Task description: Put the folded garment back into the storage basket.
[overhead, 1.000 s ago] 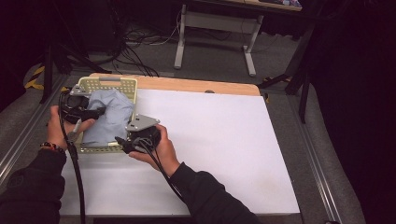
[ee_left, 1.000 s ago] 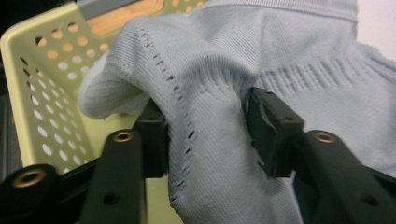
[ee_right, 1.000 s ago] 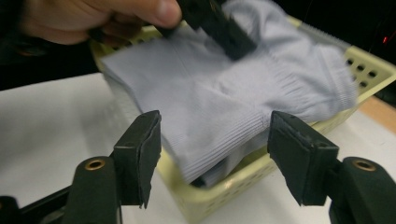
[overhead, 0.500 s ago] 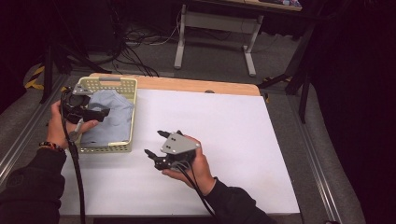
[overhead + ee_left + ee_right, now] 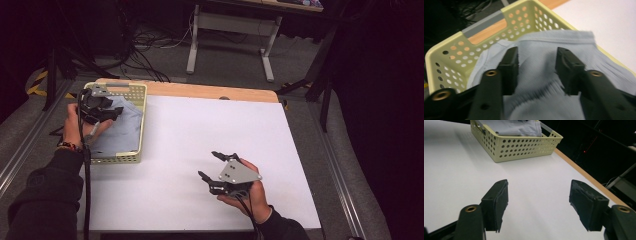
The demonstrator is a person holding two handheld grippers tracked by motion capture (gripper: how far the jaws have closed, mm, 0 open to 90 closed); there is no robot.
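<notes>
While the left hand (image 5: 75, 125) reaches in from the table's (image 5: 300, 150) near-left side, its forearm in a dark sleeve (image 5: 45, 200) runs up along the left edge and the wrist bends inward over the basket (image 5: 141, 125). That hand carries the left gripper (image 5: 111, 112) above the basket's far-left part, jaws pointing toward the table's right. Seen from the left gripper view, the jaws stand partly apart over the grey cloth (image 5: 539, 75), with cloth showing in the gap between them; whether the pads (image 5: 510, 67) touch the fabric cannot be told, and they are not closed on it. The cloth lies bunched inside the basket (image 5: 454, 47), rising toward the right rim.

Well apart from it, the right hand (image 5: 252, 192) sits over the near-right part of the table, its wrist coming in at the near edge. It cups the right gripper (image 5: 209, 165) from below and behind, the grey plate on top facing up, the jaws aimed left and away, toward the basket. Those jaws are spread wide with nothing between them, and the right gripper view looks along them across bare white table to the basket (image 5: 524, 147) at the far-left corner, cloth (image 5: 516, 128) heaped in it.
</notes>
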